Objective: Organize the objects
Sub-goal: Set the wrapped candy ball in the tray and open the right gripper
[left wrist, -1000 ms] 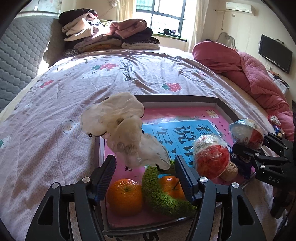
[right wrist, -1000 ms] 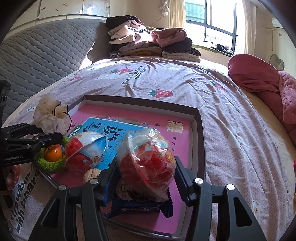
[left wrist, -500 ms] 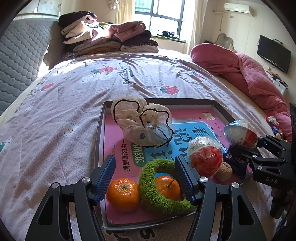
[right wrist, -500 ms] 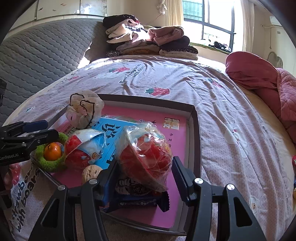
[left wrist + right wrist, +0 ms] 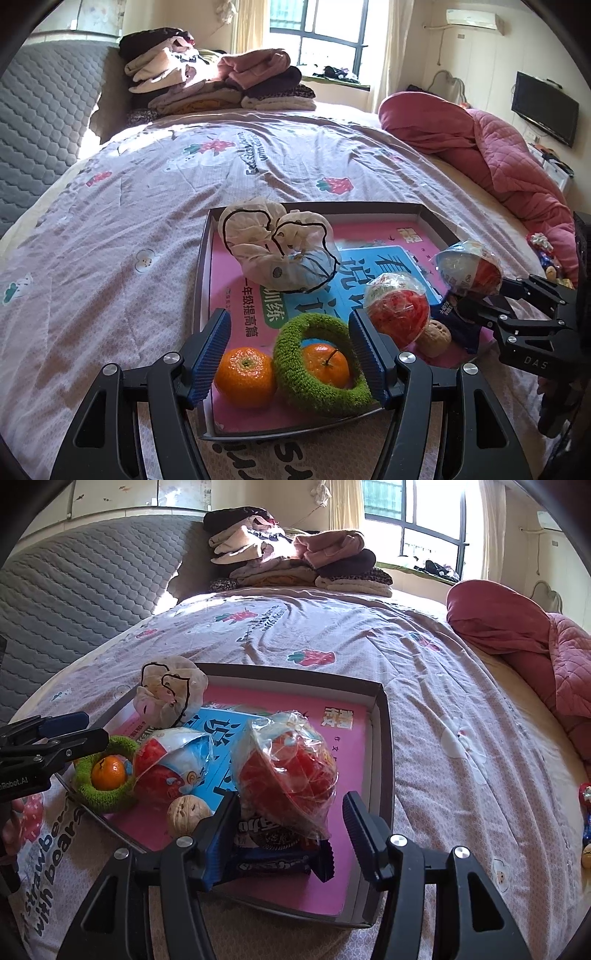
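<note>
My right gripper [image 5: 290, 834] is opening its jaws around a crinkly clear-plastic packet of red snacks [image 5: 286, 766], which rests on a dark blue biscuit wrapper [image 5: 273, 864] inside the shallow grey cardboard tray [image 5: 382, 738]. Left of it I see a wrinkled brown walnut [image 5: 188, 812] and a fuzzy green ring [image 5: 105, 797] around an orange mandarin [image 5: 108, 772].

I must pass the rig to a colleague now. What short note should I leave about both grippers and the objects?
Left hand-held gripper: open, holds nothing, above the oranges and green ring.
Right hand-held gripper: jaws opening around the red wrapped ball, which lies on the cookie pack.
Done: cloth scrunchie, second ball and walnut are also in the tray.
Left: small items on the bed at the far right, perhaps.
</note>
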`<move>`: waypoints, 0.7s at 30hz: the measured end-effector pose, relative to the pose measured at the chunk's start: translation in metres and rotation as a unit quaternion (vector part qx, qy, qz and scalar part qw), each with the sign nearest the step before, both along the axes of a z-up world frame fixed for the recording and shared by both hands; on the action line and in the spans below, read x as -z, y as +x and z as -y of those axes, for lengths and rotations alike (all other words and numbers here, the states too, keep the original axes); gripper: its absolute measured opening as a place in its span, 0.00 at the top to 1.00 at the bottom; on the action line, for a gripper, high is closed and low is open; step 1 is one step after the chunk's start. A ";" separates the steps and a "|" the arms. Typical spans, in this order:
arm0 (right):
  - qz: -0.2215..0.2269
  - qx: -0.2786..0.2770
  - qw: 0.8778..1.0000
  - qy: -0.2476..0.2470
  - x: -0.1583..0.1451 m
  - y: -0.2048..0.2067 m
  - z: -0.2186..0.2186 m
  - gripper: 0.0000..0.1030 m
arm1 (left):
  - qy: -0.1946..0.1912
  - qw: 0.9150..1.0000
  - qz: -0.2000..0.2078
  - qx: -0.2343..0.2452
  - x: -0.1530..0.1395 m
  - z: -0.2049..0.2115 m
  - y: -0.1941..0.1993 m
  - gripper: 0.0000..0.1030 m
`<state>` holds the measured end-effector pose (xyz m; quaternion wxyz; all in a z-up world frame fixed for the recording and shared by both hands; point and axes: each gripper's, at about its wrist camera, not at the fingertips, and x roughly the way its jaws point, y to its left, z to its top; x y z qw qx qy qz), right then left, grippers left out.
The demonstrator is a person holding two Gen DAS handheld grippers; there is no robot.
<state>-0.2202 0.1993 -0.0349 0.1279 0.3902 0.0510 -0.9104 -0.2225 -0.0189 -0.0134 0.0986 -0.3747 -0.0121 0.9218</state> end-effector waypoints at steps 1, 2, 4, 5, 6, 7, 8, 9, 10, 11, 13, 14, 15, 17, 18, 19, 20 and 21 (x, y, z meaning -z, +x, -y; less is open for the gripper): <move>0.002 0.000 1.000 -0.001 0.000 0.001 -0.001 0.44 | -0.001 1.000 -0.002 0.000 -0.001 -0.001 0.002 0.34; 0.002 0.001 1.000 -0.001 0.000 0.002 -0.001 0.44 | -0.002 1.000 -0.003 0.000 -0.002 -0.001 0.003 0.34; 0.002 0.002 1.000 0.000 -0.001 0.004 -0.002 0.43 | -0.004 1.000 -0.005 0.001 -0.003 -0.003 0.006 0.34; 0.002 0.002 1.000 0.000 -0.002 0.005 -0.001 0.43 | -0.005 1.000 -0.005 0.001 -0.004 -0.004 0.008 0.34; 0.002 0.002 1.000 -0.002 -0.002 0.007 -0.002 0.43 | -0.005 1.000 -0.005 0.002 -0.004 -0.006 0.009 0.34; 0.004 0.002 1.000 -0.002 -0.002 0.008 -0.002 0.42 | -0.005 1.000 -0.005 0.002 -0.004 -0.006 0.011 0.33; 0.005 0.003 1.000 -0.003 -0.002 0.010 -0.003 0.42 | -0.005 1.000 -0.005 0.002 -0.004 -0.007 0.012 0.33; 0.006 0.004 1.000 -0.005 -0.002 0.011 -0.003 0.42 | -0.005 1.000 -0.004 0.002 -0.004 -0.007 0.013 0.32; 0.009 0.004 1.000 -0.008 -0.002 0.012 -0.004 0.42 | -0.005 1.000 -0.003 0.002 -0.004 -0.008 0.015 0.32; 0.010 0.004 1.000 -0.010 -0.002 0.013 -0.005 0.41 | -0.005 1.000 -0.003 0.002 -0.004 -0.009 0.016 0.32; 0.014 0.001 1.000 -0.013 -0.002 0.016 -0.006 0.40 | -0.007 1.000 -0.002 0.000 -0.004 -0.009 0.019 0.32; 0.014 0.001 1.000 -0.014 -0.003 0.019 -0.006 0.39 | -0.008 1.000 -0.003 0.000 -0.004 -0.010 0.021 0.32; 0.014 0.000 1.000 -0.013 -0.003 0.020 -0.005 0.39 | -0.008 1.000 -0.002 0.000 -0.004 -0.011 0.022 0.32; 0.013 0.001 1.000 -0.012 -0.003 0.023 -0.005 0.39 | -0.008 1.000 0.001 0.000 -0.005 -0.013 0.025 0.32; 0.013 0.001 1.000 -0.014 -0.004 0.026 -0.005 0.39 | -0.008 1.000 0.001 0.001 -0.005 -0.013 0.026 0.32; 0.014 0.002 1.000 -0.019 -0.004 0.028 -0.006 0.39 | -0.008 1.000 0.000 0.001 -0.006 -0.014 0.029 0.32; 0.016 0.004 1.000 -0.021 -0.004 0.029 -0.006 0.38 | -0.008 1.000 -0.001 0.002 -0.007 -0.015 0.031 0.32; 0.017 0.004 1.000 -0.023 -0.004 0.030 -0.006 0.38 | -0.009 1.000 -0.002 0.003 -0.008 -0.016 0.033 0.32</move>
